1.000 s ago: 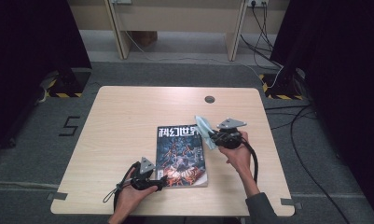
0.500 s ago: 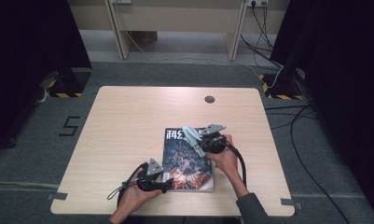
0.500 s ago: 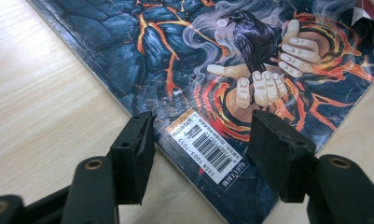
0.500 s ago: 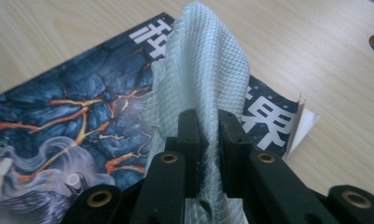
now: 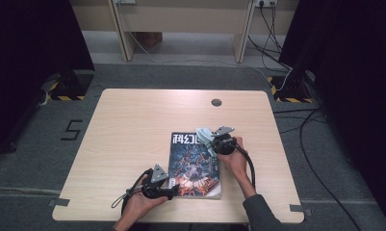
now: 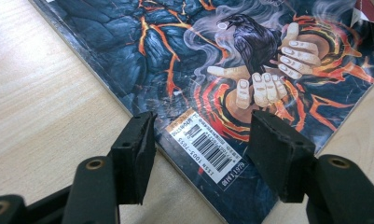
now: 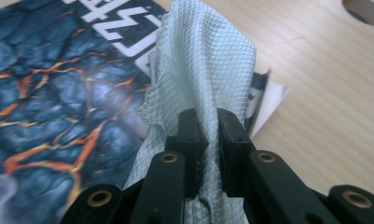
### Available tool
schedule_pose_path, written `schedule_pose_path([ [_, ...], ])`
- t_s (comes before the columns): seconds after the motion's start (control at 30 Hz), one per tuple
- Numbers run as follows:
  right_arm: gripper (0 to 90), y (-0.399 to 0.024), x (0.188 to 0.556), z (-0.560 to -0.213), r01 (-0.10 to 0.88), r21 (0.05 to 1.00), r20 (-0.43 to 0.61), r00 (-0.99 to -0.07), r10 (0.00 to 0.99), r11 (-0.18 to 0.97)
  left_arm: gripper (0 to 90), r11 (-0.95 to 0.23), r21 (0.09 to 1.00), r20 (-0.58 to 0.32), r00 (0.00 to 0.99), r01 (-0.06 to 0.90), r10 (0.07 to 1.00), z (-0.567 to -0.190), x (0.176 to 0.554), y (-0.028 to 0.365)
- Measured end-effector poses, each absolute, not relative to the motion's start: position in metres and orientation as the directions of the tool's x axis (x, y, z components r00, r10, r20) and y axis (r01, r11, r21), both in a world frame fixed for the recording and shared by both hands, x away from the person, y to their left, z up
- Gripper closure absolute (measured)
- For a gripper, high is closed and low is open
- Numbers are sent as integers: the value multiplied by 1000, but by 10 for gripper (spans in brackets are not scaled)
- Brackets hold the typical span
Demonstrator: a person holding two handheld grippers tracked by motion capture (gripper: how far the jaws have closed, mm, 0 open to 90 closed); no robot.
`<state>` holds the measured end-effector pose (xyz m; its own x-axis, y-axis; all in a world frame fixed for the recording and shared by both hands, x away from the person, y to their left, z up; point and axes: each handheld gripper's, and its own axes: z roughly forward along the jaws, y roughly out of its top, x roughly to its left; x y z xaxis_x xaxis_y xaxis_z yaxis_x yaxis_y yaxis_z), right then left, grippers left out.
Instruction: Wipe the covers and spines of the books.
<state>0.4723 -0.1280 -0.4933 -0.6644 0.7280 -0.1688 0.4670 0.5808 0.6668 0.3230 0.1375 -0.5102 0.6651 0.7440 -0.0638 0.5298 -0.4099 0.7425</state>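
Right now I am holding a pale green cloth [image 7: 208, 70] pinched tight in my right gripper [image 5: 214, 143], its jaws closed on the fabric so that it is bunching up above them in the right gripper view. The cloth is hanging over the far right corner of the magazine [image 5: 195, 163], at the white title lettering, with bare bench [image 5: 133, 125] beyond it. The magazine is lying flat on the bench near my edge, cover up, dark blue with orange cracks.

My left gripper [image 5: 167, 188] is sitting at the near left corner of the magazine. Its jaws have just been closing and are standing partly open, one pad on either side of that corner where the white barcode label [image 6: 208, 151] is printed; in the left gripper view neither pad is pressing on the cover, and I cannot tell whether they are touching its edge.
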Motion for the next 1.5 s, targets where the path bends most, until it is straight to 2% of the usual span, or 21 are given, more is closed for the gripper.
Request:
schedule_pose_path([
  [0.1, 813, -129, 480, -494, 451, 660, -205, -661, 722, 600, 403, -403, 747, -68, 665, 528, 744, -511, 323, 138],
  [0.53, 812, -132, 490, -494, 458, 658, -223, -639, 736, 597, 403, -396, 750, -73, 662, 529, 746, -512, 322, 138],
  [0.67, 816, -115, 484, -494, 413, 629, -285, -666, 689, 659, 402, -392, 750, -76, 659, 532, 748, -512, 322, 139],
  [0.9, 816, -79, 474, -495, 373, 648, -223, -740, 634, 664, 402, -394, 755, -67, 660, 524, 748, -512, 321, 139],
  [1.03, 816, -70, 471, -501, 384, 703, -165, -730, 663, 598, 401, -379, 763, -78, 656, 524, 751, -514, 321, 139],
  [1.1, 814, -70, 471, -501, 375, 698, -182, -731, 658, 610, 401, -384, 758, -78, 659, 526, 749, -513, 321, 140],
  [1.17, 813, -70, 476, -497, 411, 683, -143, -736, 662, 604, 401, -383, 757, -80, 657, 529, 749, -513, 322, 140],
  [1.5, 811, -87, 483, -494, 419, 645, -212, -706, 676, 639, 402, -387, 766, -67, 662, 513, 746, -514, 320, 140],
])
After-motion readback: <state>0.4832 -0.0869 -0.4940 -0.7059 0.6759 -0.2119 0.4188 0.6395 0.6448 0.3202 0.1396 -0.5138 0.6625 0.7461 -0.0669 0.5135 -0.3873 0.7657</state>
